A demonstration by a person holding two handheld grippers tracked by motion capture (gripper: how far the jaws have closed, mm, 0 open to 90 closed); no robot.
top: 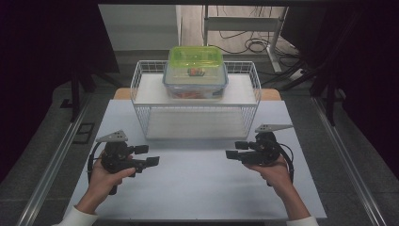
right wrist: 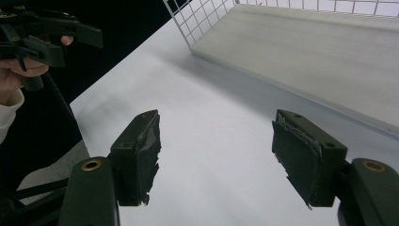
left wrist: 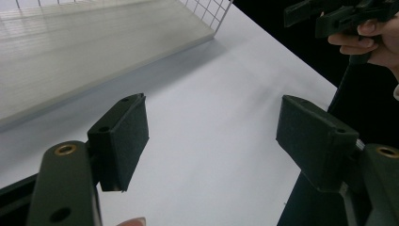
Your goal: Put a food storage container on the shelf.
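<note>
The box [top: 195, 73] sat on top of the rack [top: 141, 84], out of reach, so I held my left tongs [top: 147, 156] and right tongs [top: 234, 150] released, empty, low before the rack.

Bare table [top: 197, 188]; wire rack [top: 141, 94] blocks behind

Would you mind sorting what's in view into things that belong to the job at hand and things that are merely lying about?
Belongs to the job:
- left gripper, open, empty
- right gripper, open, empty
- wire rack
- clear container with green lid, on the rack's top shelf

Just lying about:
- cables on the floor behind
- metal frame beyond the table
</note>
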